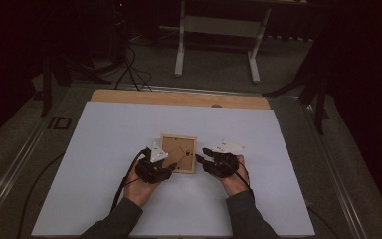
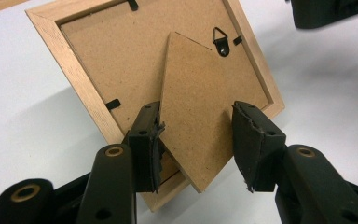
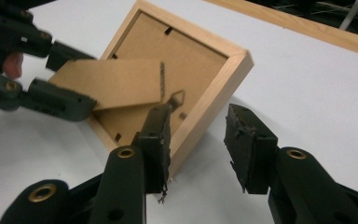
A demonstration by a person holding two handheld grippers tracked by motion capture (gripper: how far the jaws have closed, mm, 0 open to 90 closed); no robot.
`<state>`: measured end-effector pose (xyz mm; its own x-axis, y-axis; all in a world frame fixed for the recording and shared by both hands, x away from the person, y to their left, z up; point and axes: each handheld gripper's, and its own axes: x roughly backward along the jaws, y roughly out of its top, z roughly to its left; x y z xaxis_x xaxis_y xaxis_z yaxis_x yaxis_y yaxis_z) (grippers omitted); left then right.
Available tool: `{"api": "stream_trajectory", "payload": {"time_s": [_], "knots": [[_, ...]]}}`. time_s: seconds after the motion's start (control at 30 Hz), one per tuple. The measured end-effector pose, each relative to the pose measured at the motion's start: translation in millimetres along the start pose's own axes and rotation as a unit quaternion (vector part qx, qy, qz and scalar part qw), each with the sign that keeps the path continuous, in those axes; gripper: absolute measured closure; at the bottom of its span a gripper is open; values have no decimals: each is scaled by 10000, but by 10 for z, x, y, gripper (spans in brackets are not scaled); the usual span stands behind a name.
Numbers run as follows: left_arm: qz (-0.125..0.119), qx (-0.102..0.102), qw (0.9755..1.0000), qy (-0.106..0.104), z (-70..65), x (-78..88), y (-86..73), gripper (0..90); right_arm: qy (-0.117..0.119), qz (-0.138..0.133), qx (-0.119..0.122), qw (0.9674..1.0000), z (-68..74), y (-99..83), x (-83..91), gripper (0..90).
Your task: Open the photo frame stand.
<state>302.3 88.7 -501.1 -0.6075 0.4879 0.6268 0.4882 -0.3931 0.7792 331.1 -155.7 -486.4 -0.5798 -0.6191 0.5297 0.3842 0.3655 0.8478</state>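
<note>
A small wooden picture frame [image 1: 179, 149] lies back-up on the white board [image 1: 104, 149]. Its cardboard stand [image 2: 191, 74] is swung up off the backing. My left gripper [image 2: 196, 112] comes in from the frame's near left corner, and both jaws press on the stand's side edges. From the right gripper view, the stand [image 3: 116, 81] hangs lifted between those jaws. My right gripper [image 3: 199, 114] straddles the frame's rim [image 3: 214, 88] at the near right: one jaw is inside by the hanger, and the other stands clear of the rim outside. In the high view the left gripper [image 1: 170, 167] and right gripper [image 1: 202, 157] flank the frame.
The white board covers most of a wooden tabletop whose far edge [image 1: 179, 98] shows as a strip. Behind the table stands a white table base [image 1: 219, 25]. Cables [image 1: 129, 69] run over the dark floor. Bare board lies all round the frame.
</note>
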Motion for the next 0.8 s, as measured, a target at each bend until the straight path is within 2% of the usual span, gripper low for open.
{"api": "stream_trajectory", "payload": {"time_s": [0.37, 0.8], "knots": [[-46, -194, 9998, 99, -59, 32, -74, 553, 86, -8, 86, 9999, -35, 135, -30, 565], [-22, -377, 9991, 180, -124, 67, -168, 561, 281, 56, -2, 9996, -71, 161, -112, 522]]}}
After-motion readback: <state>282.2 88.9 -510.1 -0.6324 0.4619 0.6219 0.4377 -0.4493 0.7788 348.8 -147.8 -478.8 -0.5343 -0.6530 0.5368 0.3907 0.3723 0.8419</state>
